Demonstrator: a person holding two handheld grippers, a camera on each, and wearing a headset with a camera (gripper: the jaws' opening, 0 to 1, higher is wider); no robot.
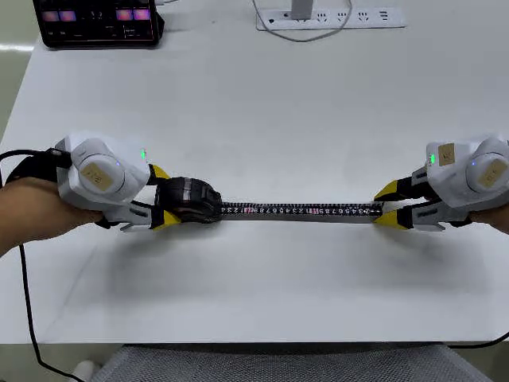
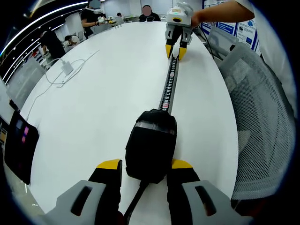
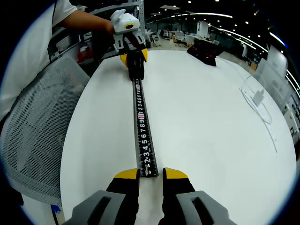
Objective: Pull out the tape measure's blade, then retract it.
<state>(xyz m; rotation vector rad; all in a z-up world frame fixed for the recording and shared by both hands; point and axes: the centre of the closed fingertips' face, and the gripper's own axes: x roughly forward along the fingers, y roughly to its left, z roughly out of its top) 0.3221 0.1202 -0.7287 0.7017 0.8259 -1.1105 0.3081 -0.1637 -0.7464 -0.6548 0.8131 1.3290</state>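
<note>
Two white hand-held tools with yellow-tipped jaws, held well apart. At the left gripper point(image 1: 163, 196), jaws pressed against both sides of a black rounded tape measure case point(image 1: 189, 199). From the case, a dark numbered steel blade point(image 1: 302, 210), drawn out flat toward the right gripper point(image 1: 387, 204). There, jaws narrowed around the blade's tip; firm pinch or slight gap, cannot tell. Beneath case and blade, a white tabletop point(image 1: 254, 103).
</note>
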